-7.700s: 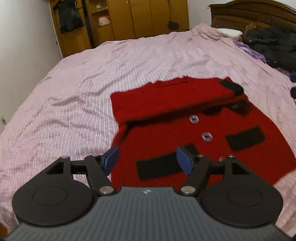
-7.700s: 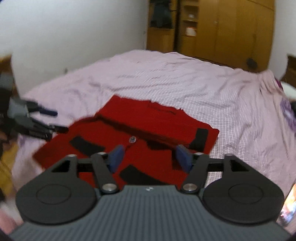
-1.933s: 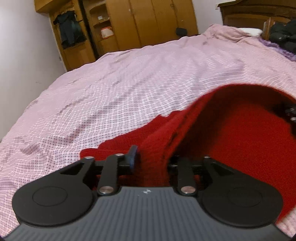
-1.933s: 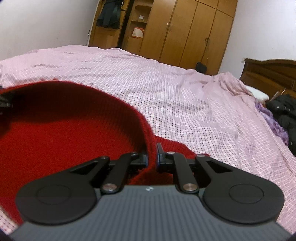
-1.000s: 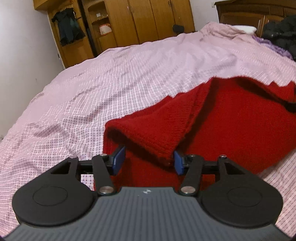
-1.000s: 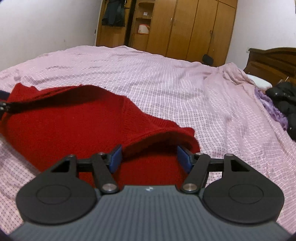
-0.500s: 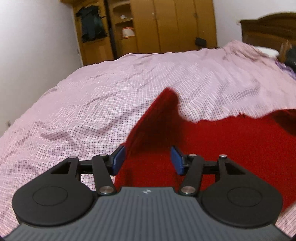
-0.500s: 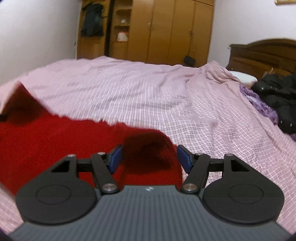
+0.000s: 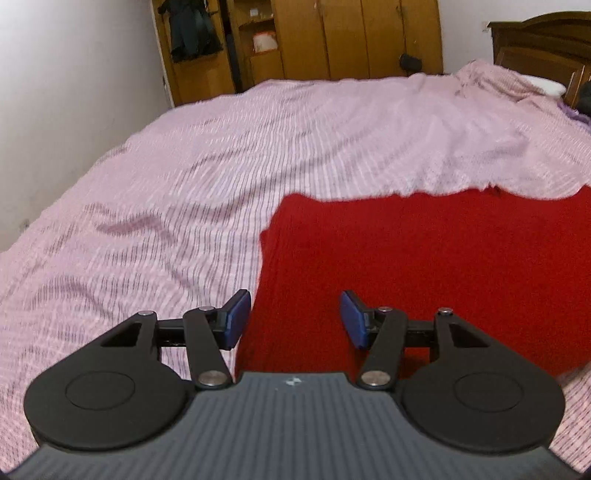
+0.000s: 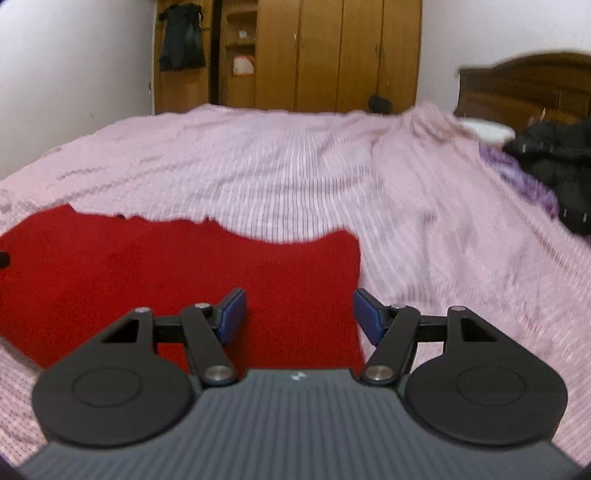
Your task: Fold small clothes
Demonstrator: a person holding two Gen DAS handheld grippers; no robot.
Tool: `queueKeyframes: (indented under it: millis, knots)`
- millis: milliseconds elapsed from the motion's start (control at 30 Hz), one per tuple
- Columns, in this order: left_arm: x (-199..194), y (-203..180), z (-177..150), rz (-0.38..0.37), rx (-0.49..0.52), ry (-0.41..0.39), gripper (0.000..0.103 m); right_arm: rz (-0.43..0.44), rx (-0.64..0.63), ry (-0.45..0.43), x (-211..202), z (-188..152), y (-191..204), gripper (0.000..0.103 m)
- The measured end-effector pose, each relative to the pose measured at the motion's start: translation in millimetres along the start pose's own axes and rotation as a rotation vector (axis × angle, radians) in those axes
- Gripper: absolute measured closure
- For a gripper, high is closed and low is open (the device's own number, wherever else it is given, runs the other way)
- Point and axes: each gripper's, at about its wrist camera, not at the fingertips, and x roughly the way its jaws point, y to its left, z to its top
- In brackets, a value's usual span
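A red knitted garment (image 9: 424,258) lies folded flat on the pink checked bedspread (image 9: 184,166); only plain red knit faces up. My left gripper (image 9: 294,318) hovers open above the garment's left edge, nothing between its blue pads (image 9: 236,317). In the right wrist view the same red garment (image 10: 184,273) fills the lower left, its right edge running down just inside the right pad. My right gripper (image 10: 300,316) is open over that right edge with nothing held.
Wooden wardrobes (image 9: 332,37) stand beyond the bed's far side, with dark clothes (image 9: 188,26) hanging at their left. A dark wooden headboard (image 10: 524,85) and a heap of black and purple clothes (image 10: 546,162) lie at the right. A white wall (image 9: 74,92) borders the bed's left side.
Both grippers let go of the red garment's lifted edge; the raised fold has dropped and now lies flat. Both grippers stay open above its two side edges.
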Motion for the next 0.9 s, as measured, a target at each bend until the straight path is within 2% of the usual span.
queueKeyframes:
  millis: [33,100,133,167,267,400,533,600,700,900]
  knots:
    - [2.6,0.4,-1.6,-0.002,-0.006,0.012,0.042,0.005,0.016,0.019,5.0,-3.6,-1.7,0.037]
    - [7.2,2.6,-4.3,-0.005,-0.027,0.030,0.041,0.009,0.051,0.046,15.8,-9.9,-7.6,0.029]
    - [9.1,3.7,-4.8,-0.007,-0.037,0.034,0.040,-0.006,0.065,0.054,22.0,-12.3,-10.9,0.020]
    - [10.4,3.7,-5.3,-0.006,-0.042,0.037,0.040,-0.013,0.078,0.060,26.8,-14.4,-14.5,0.018]
    - [11.0,-0.3,-6.8,0.011,-0.018,0.029,0.040,0.017,0.159,0.081,36.5,-15.3,-25.3,0.018]
    - [9.0,-7.4,-7.5,0.037,0.027,0.015,0.040,0.003,0.139,0.077,38.9,-12.1,-20.7,0.018]
    - [6.0,-4.2,-6.1,0.030,-0.003,0.024,0.040,0.000,0.151,0.062,34.7,-7.9,-20.4,0.019]
    - [3.9,-0.7,-6.3,0.017,-0.021,0.029,0.040,0.027,0.160,0.034,28.4,-3.4,-25.2,0.025]
    - [0.9,2.3,-5.3,0.003,-0.032,0.038,0.040,0.054,0.106,-0.008,25.3,8.3,-25.2,0.026]
    - [-10.1,-3.2,-0.8,-0.003,-0.024,0.023,0.040,0.098,0.197,0.030,50.5,31.7,-42.5,0.030]
